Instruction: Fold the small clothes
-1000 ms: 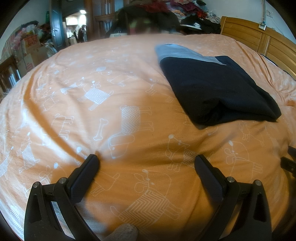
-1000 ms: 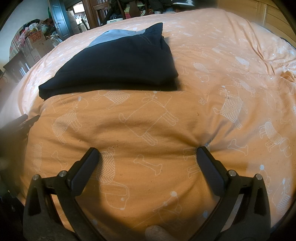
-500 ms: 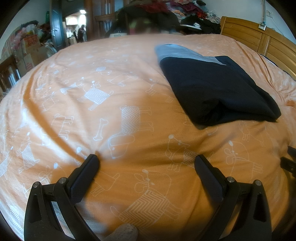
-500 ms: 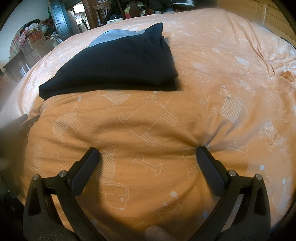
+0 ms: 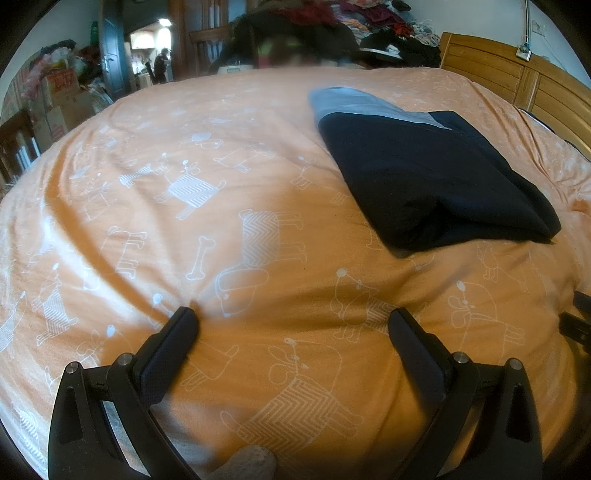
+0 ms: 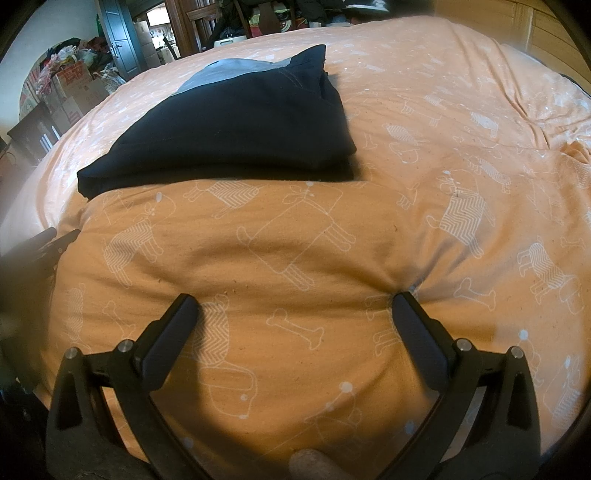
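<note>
A folded dark navy garment (image 5: 436, 177) with a grey band at its far end lies flat on the orange bedspread (image 5: 207, 206), ahead and to the right in the left wrist view. In the right wrist view the same navy garment (image 6: 236, 122) lies ahead and to the left on the orange bedspread (image 6: 443, 155). My left gripper (image 5: 293, 321) is open, its fingertips pressed into the bedspread, well short of the garment. My right gripper (image 6: 295, 308) is open too, resting on the bedspread with nothing between its fingers.
A wooden headboard (image 5: 517, 81) stands at the far right. Piled clothes (image 5: 332, 22) sit beyond the bed's far edge. Boxes and clutter (image 5: 62, 96) and a doorway (image 5: 147, 59) are at the left. A bit of the other gripper (image 5: 578, 321) shows at the right edge.
</note>
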Demonstrator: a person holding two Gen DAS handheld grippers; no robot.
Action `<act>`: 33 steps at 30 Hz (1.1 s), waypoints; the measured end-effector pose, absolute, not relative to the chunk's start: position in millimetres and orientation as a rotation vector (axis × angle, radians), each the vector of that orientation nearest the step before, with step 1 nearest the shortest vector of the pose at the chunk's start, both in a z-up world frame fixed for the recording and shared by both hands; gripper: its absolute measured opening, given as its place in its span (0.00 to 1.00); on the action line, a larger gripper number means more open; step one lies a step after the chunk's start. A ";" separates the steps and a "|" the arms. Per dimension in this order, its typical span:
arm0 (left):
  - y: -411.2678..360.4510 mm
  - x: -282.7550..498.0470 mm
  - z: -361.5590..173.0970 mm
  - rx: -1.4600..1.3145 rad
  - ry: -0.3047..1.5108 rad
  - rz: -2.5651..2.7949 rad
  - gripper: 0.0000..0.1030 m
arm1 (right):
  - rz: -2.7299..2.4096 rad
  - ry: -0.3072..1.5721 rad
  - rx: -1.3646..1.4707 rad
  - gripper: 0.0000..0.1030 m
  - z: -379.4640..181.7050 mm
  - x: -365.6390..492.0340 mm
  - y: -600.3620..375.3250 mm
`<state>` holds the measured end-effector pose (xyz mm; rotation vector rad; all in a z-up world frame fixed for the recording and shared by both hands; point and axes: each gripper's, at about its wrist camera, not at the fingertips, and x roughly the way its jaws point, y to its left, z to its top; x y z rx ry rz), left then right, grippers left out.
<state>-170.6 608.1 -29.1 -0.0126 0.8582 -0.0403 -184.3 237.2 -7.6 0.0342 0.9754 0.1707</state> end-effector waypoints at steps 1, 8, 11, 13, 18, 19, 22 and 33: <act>608.1 -170.6 -29.1 -0.012 0.858 -0.040 1.00 | 0.171 0.975 0.034 1.00 -7.5 -184.1 237.1; 607.6 -170.4 -29.3 -0.013 0.858 -0.040 1.00 | 0.171 0.975 0.034 1.00 -7.6 -183.8 237.0; 606.3 -168.3 -29.4 -0.014 0.857 -0.042 1.00 | 0.171 0.975 0.034 1.00 -7.6 -183.8 237.0; 607.5 -169.7 -29.4 -0.014 0.857 -0.042 1.00 | 0.171 0.975 0.034 1.00 -7.7 -183.9 237.4; 606.3 -168.6 -29.5 -0.015 0.857 -0.043 1.00 | 0.171 0.975 0.035 1.00 -7.7 -183.8 237.2; 606.4 -168.7 -29.5 -0.015 0.857 -0.042 1.00 | 0.171 0.975 0.034 1.00 -7.7 -183.7 237.0; 605.4 -167.9 -29.5 -0.016 0.856 -0.043 1.00 | 0.171 0.975 0.035 1.00 -7.8 -183.7 237.0; 605.4 -169.0 -29.7 -0.018 0.855 -0.044 1.00 | 0.171 0.975 0.035 1.00 -7.9 -183.8 237.3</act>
